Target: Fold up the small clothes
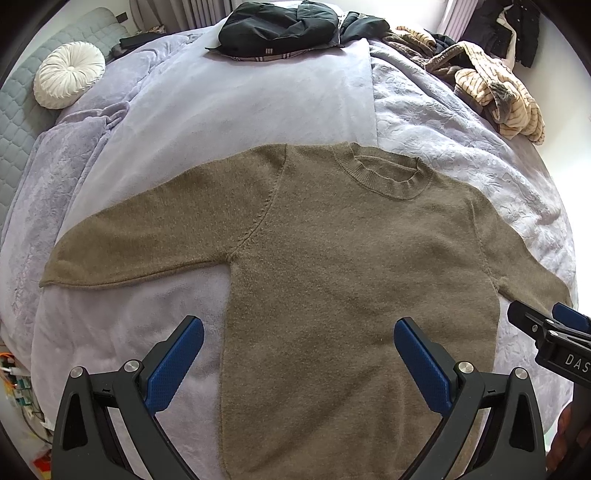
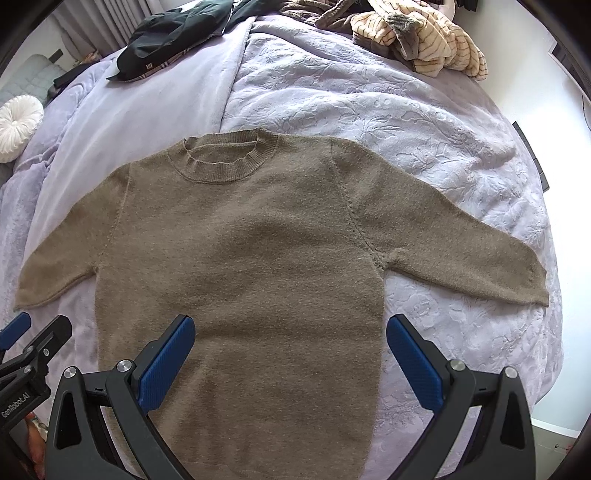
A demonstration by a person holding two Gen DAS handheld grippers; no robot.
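An olive-brown knit sweater [image 1: 332, 266] [image 2: 240, 258] lies flat and face up on the bed, collar at the far side, both sleeves spread outward. My left gripper [image 1: 299, 354] hovers open over the sweater's lower left part, its left finger over the blanket, nothing held. My right gripper [image 2: 291, 350] hovers open over the lower right part of the body, its right finger over the blanket. The right gripper's tip [image 1: 546, 328] shows at the right edge of the left wrist view. The left gripper's tip [image 2: 33, 343] shows at the left edge of the right wrist view.
A lilac blanket [image 1: 229, 110] [image 2: 388, 122] covers the bed. Dark clothes [image 1: 280, 26] [image 2: 173, 37] lie at the far side. A pile of striped beige garments [image 1: 495, 85] [image 2: 424, 37] sits at the far right. A round white cushion [image 1: 68, 74] [image 2: 18, 125] lies far left.
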